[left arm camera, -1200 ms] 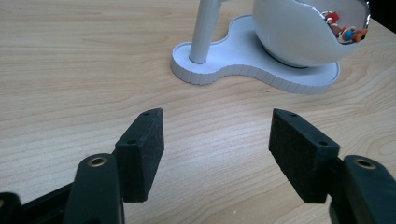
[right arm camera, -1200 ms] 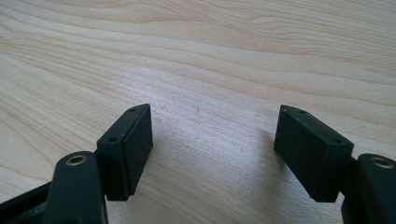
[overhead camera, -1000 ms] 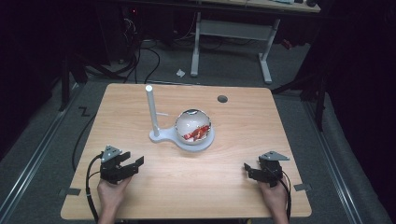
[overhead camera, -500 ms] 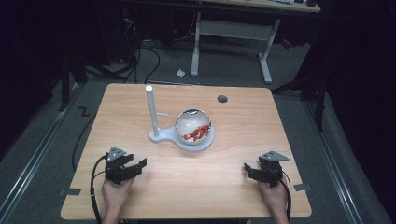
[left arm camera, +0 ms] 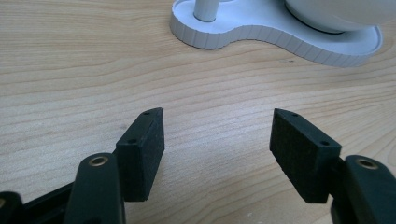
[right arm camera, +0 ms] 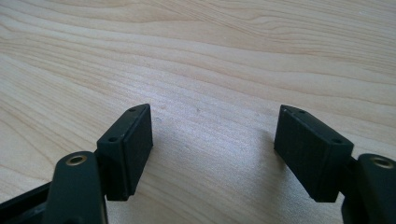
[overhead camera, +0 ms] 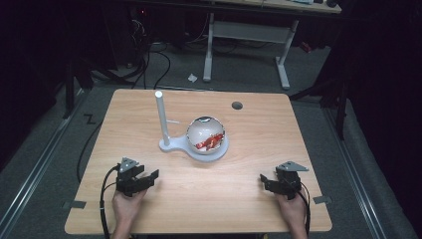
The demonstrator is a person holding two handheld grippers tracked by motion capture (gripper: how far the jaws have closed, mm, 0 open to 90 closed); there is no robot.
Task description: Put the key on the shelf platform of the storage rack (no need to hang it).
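A white stand [overhead camera: 194, 147] with an upright white post [overhead camera: 161, 117] sits mid-table; on its round end rests a clear globe [overhead camera: 205, 133] with something red inside. The left gripper view has the stand's base [left arm camera: 275, 35] just ahead. My left gripper [overhead camera: 149, 177] is open near the table's front left, its jaws pointing toward the stand, nothing between them [left arm camera: 217, 140]. My right gripper [overhead camera: 263, 180] is open at the front right, jaws over bare wood [right arm camera: 212, 140].
The wooden table [overhead camera: 259, 129] has a round cable hole [overhead camera: 237, 105] at the back right. Dark floor with cables and a white desk frame [overhead camera: 249, 35] lies beyond the far edge. A hand holds each gripper at the near edge.
My left gripper has shifted a little to the right and forward toward the stand. The right gripper has stayed in place.
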